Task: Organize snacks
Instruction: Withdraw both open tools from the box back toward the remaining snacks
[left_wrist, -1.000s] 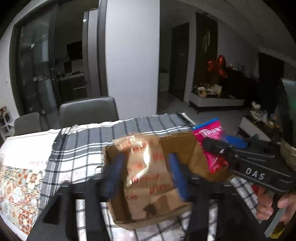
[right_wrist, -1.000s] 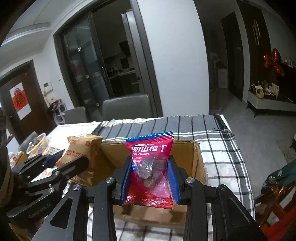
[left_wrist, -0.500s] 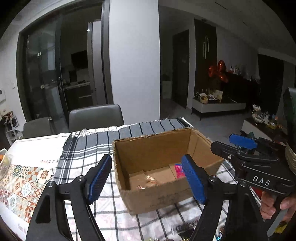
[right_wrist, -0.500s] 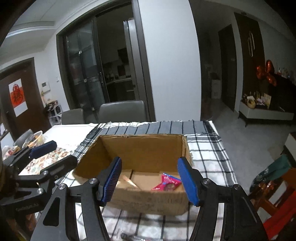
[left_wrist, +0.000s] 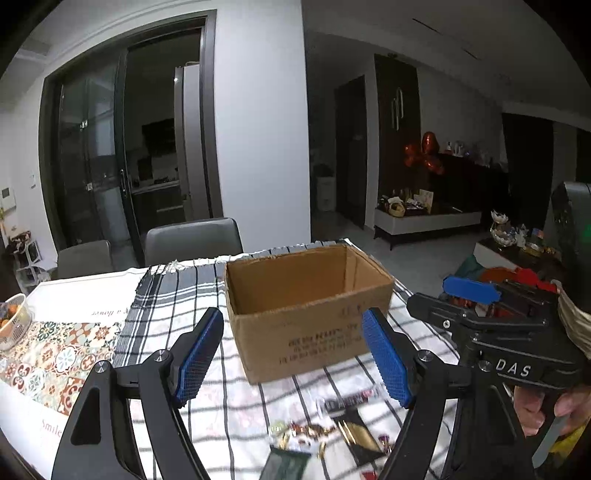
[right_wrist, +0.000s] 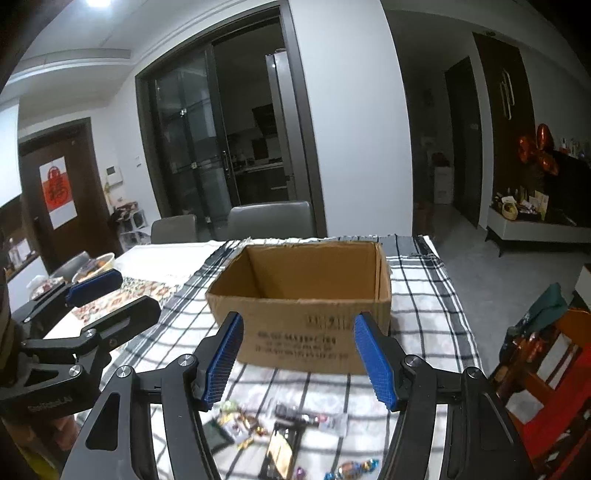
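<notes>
An open cardboard box stands on the checked tablecloth, its inside hidden from this low angle. My left gripper is open with nothing between its blue pads, in front of the box. My right gripper is likewise open and empty, also short of the box. Loose snacks lie on the cloth near the front edge, below both grippers: small wrapped candies and dark flat packets. In the left wrist view the right gripper shows at the right; in the right wrist view the left gripper shows at the left.
Grey chairs stand behind the table. A bowl sits at the far left on a patterned mat. A red wooden chair is close on the right. A hand holds the right gripper's handle.
Both grippers let go of their packets, the brown one and the pink one, which dropped into the box. Both then drew back from the box, bringing the loose snacks at the front into view.
</notes>
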